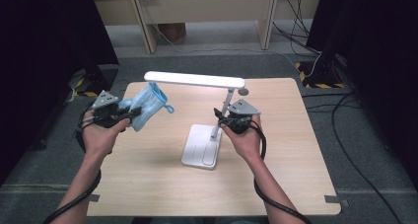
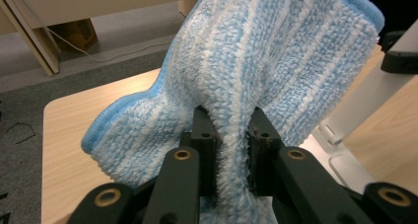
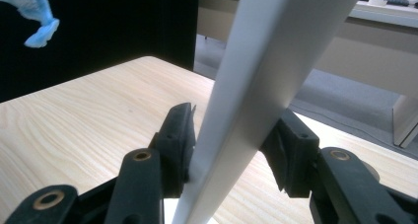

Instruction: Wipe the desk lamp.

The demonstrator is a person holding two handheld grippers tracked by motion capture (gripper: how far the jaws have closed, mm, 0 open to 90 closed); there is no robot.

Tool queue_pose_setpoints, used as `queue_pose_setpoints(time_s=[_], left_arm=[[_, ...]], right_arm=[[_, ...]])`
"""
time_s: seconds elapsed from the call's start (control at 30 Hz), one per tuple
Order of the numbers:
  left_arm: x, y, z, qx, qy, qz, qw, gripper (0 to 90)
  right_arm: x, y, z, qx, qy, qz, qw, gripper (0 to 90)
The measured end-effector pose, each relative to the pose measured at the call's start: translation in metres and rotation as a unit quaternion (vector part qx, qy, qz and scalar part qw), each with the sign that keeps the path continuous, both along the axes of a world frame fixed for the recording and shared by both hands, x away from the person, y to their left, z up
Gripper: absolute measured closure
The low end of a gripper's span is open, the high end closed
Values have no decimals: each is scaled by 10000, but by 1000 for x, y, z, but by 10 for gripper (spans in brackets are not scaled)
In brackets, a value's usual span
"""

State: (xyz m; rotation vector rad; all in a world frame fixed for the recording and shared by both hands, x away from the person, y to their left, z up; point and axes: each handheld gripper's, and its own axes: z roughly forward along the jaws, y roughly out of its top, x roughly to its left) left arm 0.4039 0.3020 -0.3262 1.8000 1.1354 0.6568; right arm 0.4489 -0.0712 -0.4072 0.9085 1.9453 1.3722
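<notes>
Blue striped cloth [image 2: 256, 71], clenched in left hand-held gripper [image 1: 129, 114] for wiping; lamp stem [image 3: 261, 86], grasped steady by right hand-held gripper [image 1: 223, 116].

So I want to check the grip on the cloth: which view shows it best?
The left gripper view: the blue-and-white cloth is pinched between the tongs, close up. The high view shows it small; the right gripper view catches a corner.

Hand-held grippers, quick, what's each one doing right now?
Left hand-held gripper: closed on the blue-and-white cloth.
Right hand-held gripper: closed around the white lamp's upright arm.
</notes>
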Motion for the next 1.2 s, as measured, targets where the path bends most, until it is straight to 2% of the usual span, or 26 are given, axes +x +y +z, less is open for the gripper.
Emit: queue_pose_setpoints(time_s=[0.1, 0.23, 0.37, 0.47, 0.6, 0.97, 1.2], left_arm=[[4, -7, 10, 82, -159, -1, 9998, 770], [9, -20, 24, 341, -344, -69, 9988, 769], [10, -29, 29, 517, -471, -140, 9975, 768], [10, -32, 32, 520, -509, -168, 9972, 768], [7, -33, 38, 520, -531, -196, 9970, 768], [-1, -38, 44, 449, -367, -288, 9979, 762], [-3, -36, 39, 367, -322, -285, 9984, 758]], right_arm=[[0, 0, 0, -13, -31, 1, 10000, 557], [0, 1, 0, -26, -8, 3, 10000, 558], [0, 0, 0, -35, 6, -10, 10000, 560], [0, 0, 0, -66, -18, 4, 10000, 561], [0, 2, 1, -84, -29, 19, 10000, 565], [-1, 8, 1, -121, -1, -84, 9999, 592], [-3, 8, 2, -83, -30, -145, 9999, 570]])
